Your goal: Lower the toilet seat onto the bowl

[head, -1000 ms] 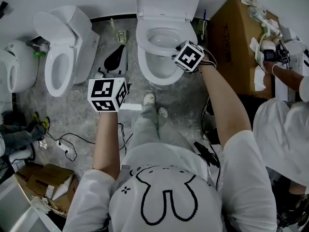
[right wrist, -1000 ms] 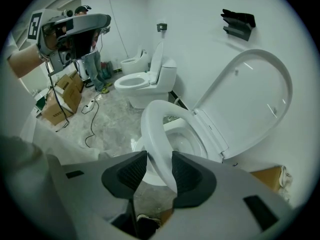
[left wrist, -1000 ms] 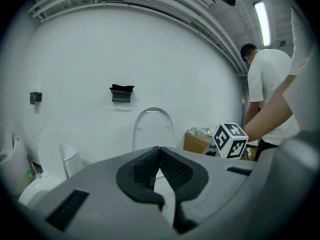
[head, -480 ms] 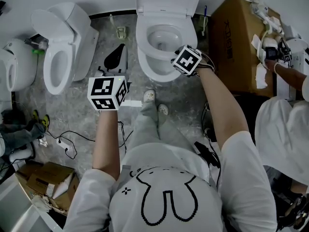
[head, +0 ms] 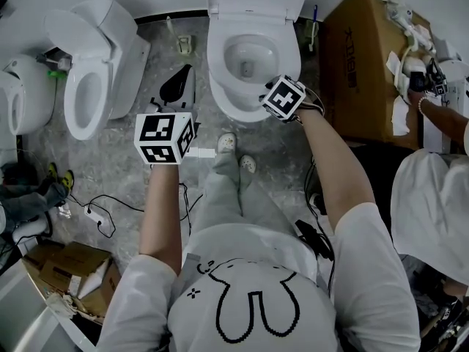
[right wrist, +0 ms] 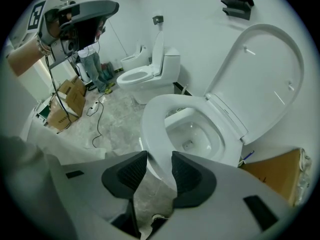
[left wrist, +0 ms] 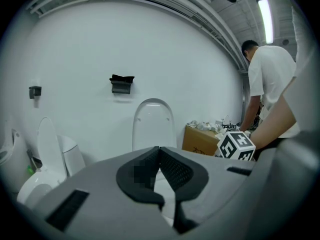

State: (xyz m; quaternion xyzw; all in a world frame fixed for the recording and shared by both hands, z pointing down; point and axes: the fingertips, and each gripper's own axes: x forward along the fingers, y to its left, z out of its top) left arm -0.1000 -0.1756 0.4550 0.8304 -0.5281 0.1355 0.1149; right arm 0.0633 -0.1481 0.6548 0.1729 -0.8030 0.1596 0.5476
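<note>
The white toilet (head: 253, 57) stands at the top middle of the head view, its lid (right wrist: 260, 79) upright against the wall. The toilet seat (right wrist: 152, 121) hangs low, tilted a little above the bowl (right wrist: 192, 134). My right gripper (right wrist: 160, 156) points steeply down at the seat's front rim and is shut on it, one pad on each side. In the head view its marker cube (head: 283, 97) covers that front rim. My left gripper (left wrist: 160, 150) is held out level to the left of the toilet, shut with nothing in it, its cube (head: 165, 138) over the floor.
A second toilet (head: 91, 86) with its lid up stands to the left, another white fixture (head: 18, 101) beyond it. A large cardboard box (head: 363, 57) sits right of the toilet, a person (head: 432, 196) beside it. Cables (head: 102, 218) and boxes (head: 69, 270) lie on the floor.
My right gripper has come down and toward me with the seat, which now lies flatter over the bowl. The left gripper has stayed in nearly the same place.
</note>
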